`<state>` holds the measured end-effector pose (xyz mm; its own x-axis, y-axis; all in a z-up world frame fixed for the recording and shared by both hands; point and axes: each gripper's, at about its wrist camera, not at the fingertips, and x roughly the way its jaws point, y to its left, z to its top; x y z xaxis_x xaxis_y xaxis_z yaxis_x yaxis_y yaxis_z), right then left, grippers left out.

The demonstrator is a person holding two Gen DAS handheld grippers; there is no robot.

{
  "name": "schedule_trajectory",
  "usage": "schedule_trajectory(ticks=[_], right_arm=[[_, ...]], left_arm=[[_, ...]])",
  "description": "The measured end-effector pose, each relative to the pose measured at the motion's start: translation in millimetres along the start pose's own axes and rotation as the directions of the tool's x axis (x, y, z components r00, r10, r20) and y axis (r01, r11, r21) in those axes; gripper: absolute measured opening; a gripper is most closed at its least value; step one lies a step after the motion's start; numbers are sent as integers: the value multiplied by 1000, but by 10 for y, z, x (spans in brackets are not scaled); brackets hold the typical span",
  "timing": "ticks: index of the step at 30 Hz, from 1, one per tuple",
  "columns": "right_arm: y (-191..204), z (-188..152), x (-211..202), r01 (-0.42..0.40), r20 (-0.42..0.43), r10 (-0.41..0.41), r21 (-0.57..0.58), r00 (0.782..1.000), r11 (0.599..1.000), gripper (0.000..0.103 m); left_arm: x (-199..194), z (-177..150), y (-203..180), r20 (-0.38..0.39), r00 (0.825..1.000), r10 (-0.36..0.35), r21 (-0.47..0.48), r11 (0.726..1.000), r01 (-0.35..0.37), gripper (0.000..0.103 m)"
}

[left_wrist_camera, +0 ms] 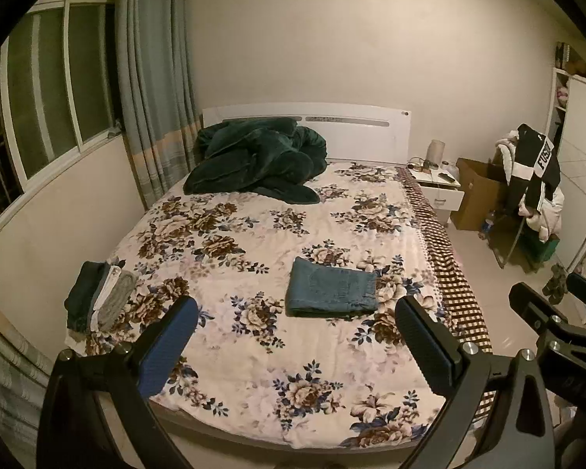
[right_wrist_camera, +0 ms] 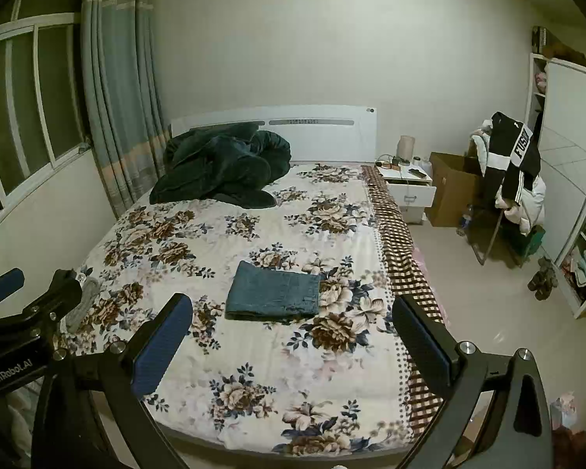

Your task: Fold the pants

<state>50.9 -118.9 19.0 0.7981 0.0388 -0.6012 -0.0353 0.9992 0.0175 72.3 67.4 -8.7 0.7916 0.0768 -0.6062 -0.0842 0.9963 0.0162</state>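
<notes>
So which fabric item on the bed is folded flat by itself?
The blue denim pants, a neat rectangle mid-bed. The dark green blanket is heaped by the headboard; the small clothes stack sits at the left edge.

Both wrist views hover high off bed [left_wrist_camera: 254, 234] foot, facing headboard [right_wrist_camera: 312, 133]; right view offset rightward — share whole bed.

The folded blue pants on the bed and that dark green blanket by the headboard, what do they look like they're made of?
The pants look like denim: matte, faded blue, stiff flat fold. The blanket seems plush fleece or velvet, with soft sheen on its puffy folds, though that's a guess.
</notes>
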Motion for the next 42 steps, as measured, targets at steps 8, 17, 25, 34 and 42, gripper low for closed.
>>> schedule_trajectory(ticks=[8,17,25,34,42], right_arm=[[-4,-17,54,-9,-7,9,-3,1000,1000,103],[-9,-5,56,-10,-6,10,-3,1000,1000,103],[-20,-17,77,-11,-10,11,-6,1000,1000,103],[-20,-45,88,-11,-8,11,-6,1000,1000,103],[-35,-39,92,-13,-11,13,-4,1000,1000,103]], left_arm=[[-3,4,1,-2,1000,5,2,1000,-5,103],[-13,-6,7,-2,1000,8,1,1000,-8,103],[-19,-7,7,-1,1000,11,1,1000,-11,103],[1,-3,30,2,1000,13,3,1000,-13,103],[-3,-2,61,5,1000,19,1,1000,-19,103]])
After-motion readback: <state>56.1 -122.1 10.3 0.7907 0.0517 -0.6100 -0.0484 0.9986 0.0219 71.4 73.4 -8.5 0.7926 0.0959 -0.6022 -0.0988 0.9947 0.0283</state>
